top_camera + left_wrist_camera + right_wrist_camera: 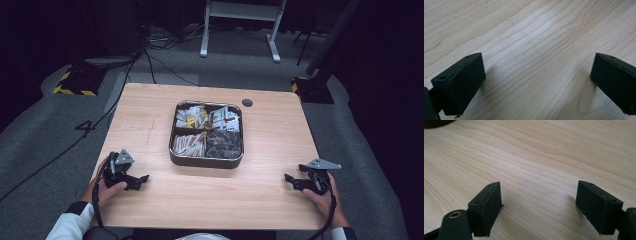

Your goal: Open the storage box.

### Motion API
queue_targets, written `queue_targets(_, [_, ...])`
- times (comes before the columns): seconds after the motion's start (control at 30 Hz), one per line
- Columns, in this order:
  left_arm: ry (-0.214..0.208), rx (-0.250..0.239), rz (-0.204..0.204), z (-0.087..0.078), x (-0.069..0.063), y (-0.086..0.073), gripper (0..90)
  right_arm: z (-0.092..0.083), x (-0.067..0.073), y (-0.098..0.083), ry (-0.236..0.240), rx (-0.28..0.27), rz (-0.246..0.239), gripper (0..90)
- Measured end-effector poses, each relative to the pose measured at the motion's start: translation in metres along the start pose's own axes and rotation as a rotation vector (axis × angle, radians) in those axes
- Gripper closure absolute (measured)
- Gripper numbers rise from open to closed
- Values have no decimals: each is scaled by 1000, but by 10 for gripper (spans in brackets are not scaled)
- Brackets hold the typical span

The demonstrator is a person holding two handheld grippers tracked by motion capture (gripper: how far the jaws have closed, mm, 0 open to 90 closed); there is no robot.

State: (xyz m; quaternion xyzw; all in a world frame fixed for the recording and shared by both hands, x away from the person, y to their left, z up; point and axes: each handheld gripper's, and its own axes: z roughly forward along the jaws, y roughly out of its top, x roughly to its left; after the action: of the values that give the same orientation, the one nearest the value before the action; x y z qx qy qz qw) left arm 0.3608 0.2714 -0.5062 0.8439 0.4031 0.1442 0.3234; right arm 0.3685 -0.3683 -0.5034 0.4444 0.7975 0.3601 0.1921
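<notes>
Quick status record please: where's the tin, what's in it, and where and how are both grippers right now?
tin: mid-table, four compartments, no lid on it
contents: packets and sachets, too small to identify
left gripper: near left table edge, jaws open, nothing between them
right gripper: near right table edge, jaws open, nothing between them
table: light wood; small dark disc beyond the tin

Left gripper [142, 179] is held low at the near left, jaws spread wide, nothing between them. Right gripper [289, 178] is held low at the near right, jaws likewise parted and empty. Both are pointed inward, toward each other. Each is gripped from behind by a hand, white sleeves seen at the wrists.
</notes>
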Motion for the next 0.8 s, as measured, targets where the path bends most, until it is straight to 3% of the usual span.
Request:
queue_targets(0.33, [-2, 2, -1, -1, 0, -1, 3, 0, 0, 1, -17, 14, -13, 184])
queue_targets(0.53, [-3, 0, 3, 0, 1, 0, 4, 2, 0, 8, -27, 62, -9, 189])
queue_targets(0.63, [-4, -2, 7, -1, 1, -1, 5, 3, -1, 14, -77, 58, -13, 212])
queue_targets(0.8, [-7, 0, 14, -1, 3, -1, 5, -1, 4, 25, -50, 22, -44, 186])
